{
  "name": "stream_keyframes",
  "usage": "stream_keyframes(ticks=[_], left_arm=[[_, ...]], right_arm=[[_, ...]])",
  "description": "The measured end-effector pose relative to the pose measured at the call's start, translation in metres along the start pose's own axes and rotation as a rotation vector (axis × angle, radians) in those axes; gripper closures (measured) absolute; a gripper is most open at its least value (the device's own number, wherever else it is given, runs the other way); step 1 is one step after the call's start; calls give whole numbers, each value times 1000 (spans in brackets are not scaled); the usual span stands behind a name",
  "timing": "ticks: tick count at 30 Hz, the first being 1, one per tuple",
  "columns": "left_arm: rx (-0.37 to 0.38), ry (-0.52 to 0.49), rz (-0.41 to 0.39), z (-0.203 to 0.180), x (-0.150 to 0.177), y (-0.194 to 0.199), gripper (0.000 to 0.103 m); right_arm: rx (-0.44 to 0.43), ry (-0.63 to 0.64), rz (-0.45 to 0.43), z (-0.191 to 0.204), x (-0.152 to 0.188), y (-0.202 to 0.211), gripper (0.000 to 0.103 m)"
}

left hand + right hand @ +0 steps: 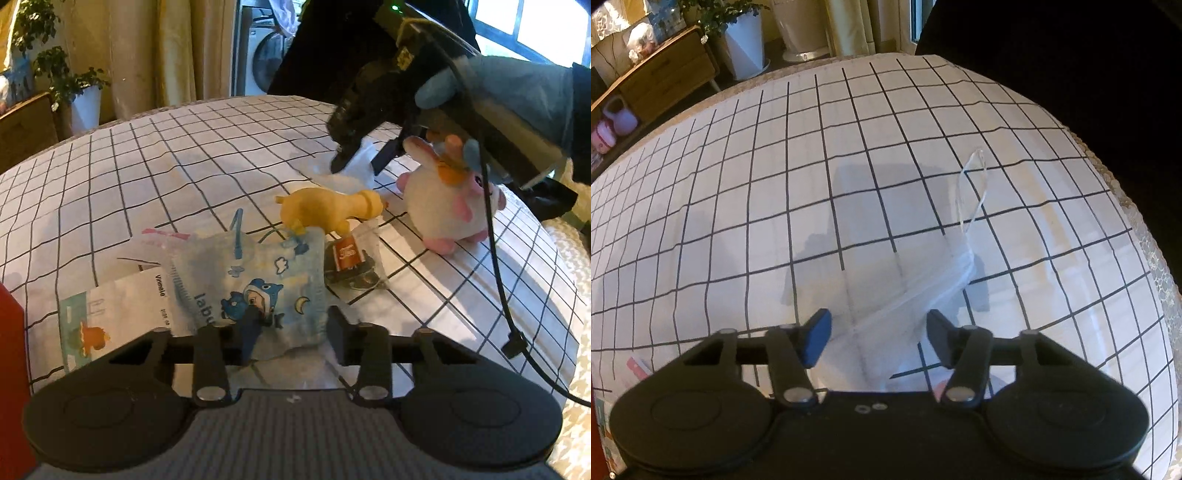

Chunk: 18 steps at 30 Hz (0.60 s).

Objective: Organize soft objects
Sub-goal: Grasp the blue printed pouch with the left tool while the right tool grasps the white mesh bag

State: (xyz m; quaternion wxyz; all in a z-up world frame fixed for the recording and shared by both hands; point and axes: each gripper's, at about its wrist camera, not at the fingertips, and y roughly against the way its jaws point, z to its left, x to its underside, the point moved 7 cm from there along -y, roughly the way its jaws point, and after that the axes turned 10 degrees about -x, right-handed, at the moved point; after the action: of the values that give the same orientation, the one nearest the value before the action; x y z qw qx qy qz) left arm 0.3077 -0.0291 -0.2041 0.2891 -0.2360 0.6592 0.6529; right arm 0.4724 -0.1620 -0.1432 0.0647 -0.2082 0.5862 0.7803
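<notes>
The left gripper (291,332) has its black fingers (251,332) pinched on the near edge of a soft blue-and-white pack (255,280) printed with a cartoon shark figure and clouds; the crinkly film bunches between the pads. The pack lies flat on the checked cloth (147,166), its long axis running away from the fingers. Beside it lies a white paper sheet (125,299), and past its far corner a small clear bag (354,266) with an orange label. Beyond that a smooth yellow rubber chicken (328,210) lies on its side, head to the right. To its right sits a round white-and-pink plush (447,206), upright.

The right gripper (877,338) has its fingers partly spread astride a thin, translucent plastic bag (908,295); whether the pads press it I cannot tell. The bag stretches away to the right, ending in a looped handle (975,188).
</notes>
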Motion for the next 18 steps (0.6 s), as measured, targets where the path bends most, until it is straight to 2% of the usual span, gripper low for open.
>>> stream_keyframes(ticks=[2, 4, 5, 7, 10, 18], left_arm=[[1, 21, 8, 4, -1, -2, 75], [2, 55, 22, 10, -3, -3, 86], [3, 71, 27, 13, -4, -4, 87], [4, 103, 32, 17, -5, -3, 89], [2, 128, 20, 21, -8, 3, 90], [3, 152, -13, 24, -23, 23, 91]], right_arm=[[4, 7, 2, 0, 1, -1, 63], [10, 14, -4, 1, 2, -1, 75], [11, 14, -8, 0, 2, 0, 77], [6, 8, -22, -1, 3, 3, 89], [-14, -6, -49, -3, 4, 13, 96], [-87, -33, -141, -8, 9, 55, 101]])
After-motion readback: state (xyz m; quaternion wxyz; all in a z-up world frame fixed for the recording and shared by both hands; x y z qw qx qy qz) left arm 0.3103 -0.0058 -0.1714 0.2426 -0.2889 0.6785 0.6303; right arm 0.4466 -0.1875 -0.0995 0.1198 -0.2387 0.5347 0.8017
